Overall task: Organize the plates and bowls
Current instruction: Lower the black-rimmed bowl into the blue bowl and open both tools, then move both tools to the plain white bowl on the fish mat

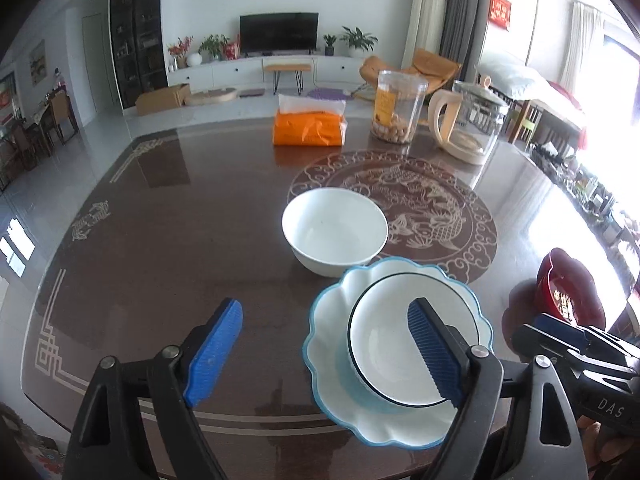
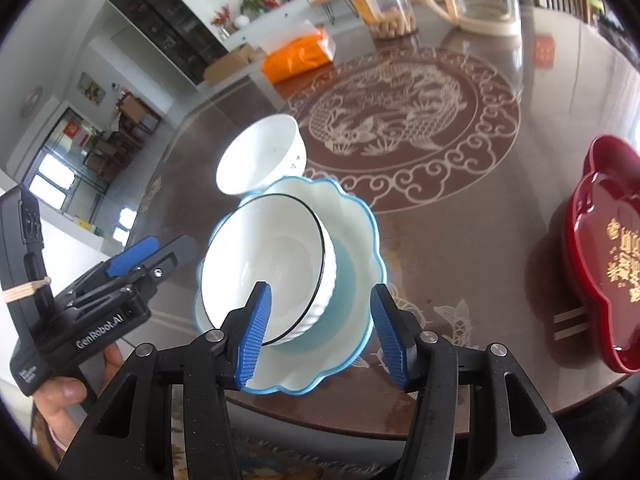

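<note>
The black-rimmed bowl (image 1: 404,344) sat inside the scalloped blue-edged plate (image 1: 332,332) near the front edge of the dark, glossy counter (image 1: 180,240), so the stacking step looked finished. The left gripper (image 1: 324,354) had its ribbed blue fingers (image 1: 214,354) spread wide and empty above the dishes. The right gripper (image 2: 320,334) stood partly open, its fingers (image 2: 254,340) either side of the stack and pressing on nothing. A plain white bowl (image 1: 334,232), smooth and glazed, stood loose just behind the plate. The next move probably called for pinching that bowl's thin rim and nesting it gently. A red lacquered tray (image 2: 600,256) lay well apart.
</note>
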Motion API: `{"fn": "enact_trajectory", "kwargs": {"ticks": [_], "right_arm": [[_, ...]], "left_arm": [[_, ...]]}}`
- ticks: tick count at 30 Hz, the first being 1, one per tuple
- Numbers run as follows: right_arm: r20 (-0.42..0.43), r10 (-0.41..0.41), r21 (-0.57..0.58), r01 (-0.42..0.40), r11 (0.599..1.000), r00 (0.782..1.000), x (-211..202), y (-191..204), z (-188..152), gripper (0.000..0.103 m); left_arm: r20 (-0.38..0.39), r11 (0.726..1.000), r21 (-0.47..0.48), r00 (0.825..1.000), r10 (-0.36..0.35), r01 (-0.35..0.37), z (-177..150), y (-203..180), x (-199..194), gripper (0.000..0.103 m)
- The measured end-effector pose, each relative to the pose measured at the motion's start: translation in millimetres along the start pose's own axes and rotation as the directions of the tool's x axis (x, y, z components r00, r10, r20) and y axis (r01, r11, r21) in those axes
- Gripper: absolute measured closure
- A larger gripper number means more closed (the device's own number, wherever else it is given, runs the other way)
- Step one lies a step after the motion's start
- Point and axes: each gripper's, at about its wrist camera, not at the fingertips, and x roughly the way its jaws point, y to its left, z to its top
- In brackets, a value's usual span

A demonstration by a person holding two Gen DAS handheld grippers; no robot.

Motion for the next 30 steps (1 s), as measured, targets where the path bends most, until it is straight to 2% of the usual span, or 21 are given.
{"fn": "enact_trajectory", "kwargs": {"ticks": [1,2,4,5,6,9,11,13,15,17,20,21,22,25,26,27,30], "right_arm": [[0.091,-0.055,-0.035,0.058,0.998,0.994,-16.0,5.1,-6.1,0.041],[0.186,-0.115,-0.064,0.129,0.99,0.976,-31.2,10.9,-14.4,0.032],[0.341,-0.214,-0.094,0.26,0.961,0.915,-51.6,18.5,-33.9,0.026],[0.381,-0.253,-0.095,0.31,0.946,0.889,-56.0,19.2,-43.0,0.024],[0.392,-0.293,-0.097,0.356,0.929,0.872,-56.3,18.9,-51.9,0.024],[0.364,-0.389,-0.133,0.46,0.878,0.847,-48.8,13.4,-72.8,0.024],[0.336,-0.409,-0.126,0.471,0.873,0.848,-50.3,8.3,-78.1,0.024],[0.333,-0.431,-0.11,0.489,0.865,0.838,-57.4,3.2,-76.5,0.024],[0.388,-0.425,-0.11,0.498,0.86,0.818,-69.5,2.7,-79.8,0.024],[0.501,-0.362,-0.113,0.474,0.874,0.786,-92.8,7.7,-90.3,0.024],[0.694,-0.266,-0.082,0.441,0.894,0.669,-129.2,16.1,-105.9,0.024],[0.738,-0.221,-0.087,0.415,0.906,0.637,-137.9,16.7,-108.5,0.024],[0.764,-0.179,-0.099,0.386,0.917,0.62,-144.4,17.0,-108.9,0.024],[0.768,-0.154,-0.097,0.351,0.931,0.621,-154.5,16.1,-99.6,0.024],[0.774,-0.15,-0.097,0.348,0.932,0.616,-158.1,16.1,-96.2,0.024],[0.785,-0.153,-0.092,0.357,0.929,0.6,-161.9,16.7,-93.2,0.024],[0.819,-0.162,-0.097,0.41,0.907,0.551,-165.3,24.4,-85.5,0.024]], "left_arm": [[0.047,1.0,-0.006,0.999,0.019,-0.019,-1.9,0.5,-10.7,0.005],[0.087,0.999,-0.01,0.995,0.044,-0.043,-4.0,0.7,-19.5,0.002],[0.147,0.996,-0.01,0.986,0.084,-0.084,-7.3,0.2,-31.7,0.001],[0.161,0.995,-0.004,0.982,0.099,-0.099,-9.1,-0.3,-34.9,0.001],[0.164,0.994,0.002,0.98,0.111,-0.113,-10.7,-1.0,-36.8,0.001],[0.153,0.991,0.007,0.98,0.129,-0.132,-17.8,-4.7,-41.1,0.001],[0.141,0.989,0.013,0.98,0.142,-0.145,-20.3,-8.8,-44.8,0.001],[0.135,0.985,0.011,0.976,0.169,-0.172,-24.4,-15.8,-52.2,0.001],[0.125,0.979,0.017,0.972,0.197,-0.201,-27.8,-22.7,-59.0,0.001],[0.116,0.975,0.018,0.969,0.218,-0.222,-30.8,-28.8,-67.5,0.001],[0.134,0.981,-0.025,0.972,0.192,-0.191,-32.4,-33.0,-91.7,0.001],[0.166,0.982,-0.044,0.968,0.187,-0.182,-32.6,-35.2,-103.7,0.001],[0.21,0.982,-0.063,0.959,0.188,-0.179,-33.6,-37.0,-115.7,0.001],[0.321,0.966,-0.145,0.913,0.252,-0.216,-41.5,-41.7,-145.1,0.001],[0.338,0.958,-0.171,0.9,0.275,-0.229,-44.9,-42.8,-150.8,0.001],[0.347,0.953,-0.185,0.892,0.29,-0.238,-48.0,-43.9,-154.7,0.001],[0.334,0.958,-0.139,0.899,0.284,-0.251,-50.8,-46.8,-156.0,0.001]]}}
